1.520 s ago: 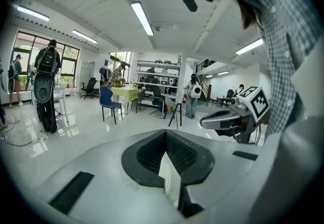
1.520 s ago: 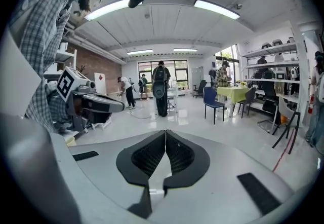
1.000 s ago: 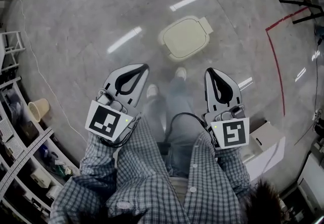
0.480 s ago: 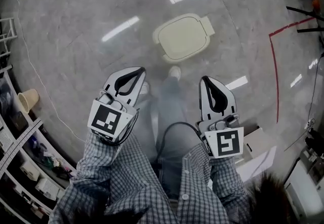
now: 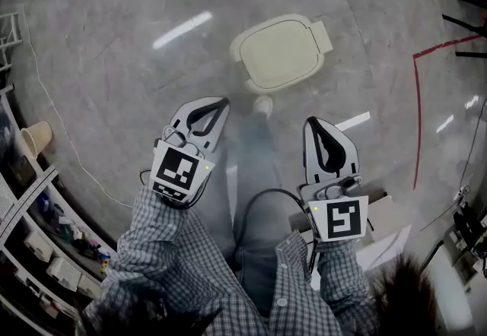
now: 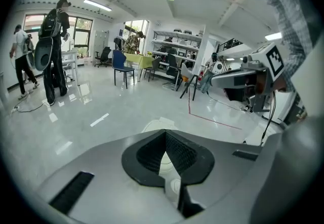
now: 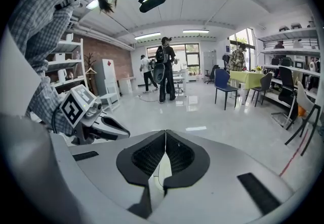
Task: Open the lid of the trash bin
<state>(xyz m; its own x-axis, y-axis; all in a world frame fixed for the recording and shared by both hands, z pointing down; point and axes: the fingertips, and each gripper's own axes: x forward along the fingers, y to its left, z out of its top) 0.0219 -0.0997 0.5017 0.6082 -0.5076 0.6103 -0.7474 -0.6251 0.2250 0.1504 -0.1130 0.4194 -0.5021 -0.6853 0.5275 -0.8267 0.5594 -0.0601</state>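
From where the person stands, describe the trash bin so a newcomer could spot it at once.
On the glossy grey floor, left of the red tape line, look just ahead of the person's shoe. The cream rounded-square plastic trash bin alone stands there, lid shut.

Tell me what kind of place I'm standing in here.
Probably an open lab or workshop: a glossy floor marked with red tape, stocked shelving, and chairs around a table.

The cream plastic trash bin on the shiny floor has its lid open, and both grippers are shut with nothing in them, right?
Not quite. The lid of the cream plastic trash bin lies shut, as the head view shows. The left gripper and right gripper are indeed shut and empty.
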